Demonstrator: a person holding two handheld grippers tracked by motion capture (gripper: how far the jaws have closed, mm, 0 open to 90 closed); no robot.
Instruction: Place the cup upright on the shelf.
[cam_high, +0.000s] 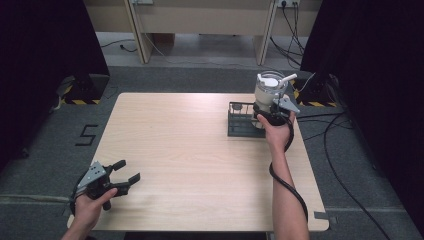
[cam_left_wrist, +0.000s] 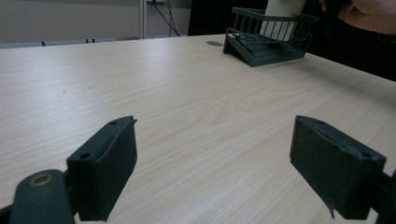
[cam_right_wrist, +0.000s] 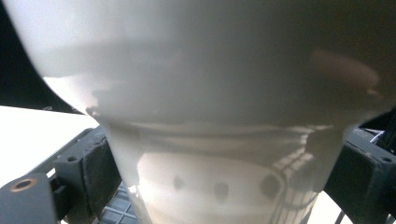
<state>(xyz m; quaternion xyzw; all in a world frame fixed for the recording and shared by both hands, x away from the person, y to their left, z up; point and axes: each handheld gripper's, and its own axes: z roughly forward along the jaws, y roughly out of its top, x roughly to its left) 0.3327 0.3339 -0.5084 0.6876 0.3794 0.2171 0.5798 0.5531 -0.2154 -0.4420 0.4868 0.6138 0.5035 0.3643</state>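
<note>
I take the dark wire rack (cam_high: 241, 121) as my landmark; it stands toward the far right part of the light wooden table (cam_high: 190, 160). From the high view, my right gripper (cam_high: 272, 111) is at the rack's right end, held by the right hand (cam_high: 276, 131), with its cable (cam_high: 290, 185) trailing back along the forearm. Between its jaws is a white cup-like container (cam_high: 268, 89) that stands upright at the right end of the rack, its top well above the rack's rails. A white stick-like piece (cam_high: 287, 78) slants out over its rim; I cannot tell what it is.

In the right gripper view the white container (cam_right_wrist: 224, 140) is very close, with both black jaws pressed against its narrower lower part, one on each side, so I read the tongs as closed on it. A bit of the rack's grid (cam_right_wrist: 116, 212) shows below.

My left gripper (cam_high: 126, 176) is well apart from the rack, at the near left corner of the table, held by the left hand (cam_high: 90, 206). In the left gripper view its jaws stand wide apart over bare wood with nothing between them, and the rack (cam_left_wrist: 266, 39) with the container (cam_left_wrist: 280, 18) in it sits far off at the upper right.
</note>
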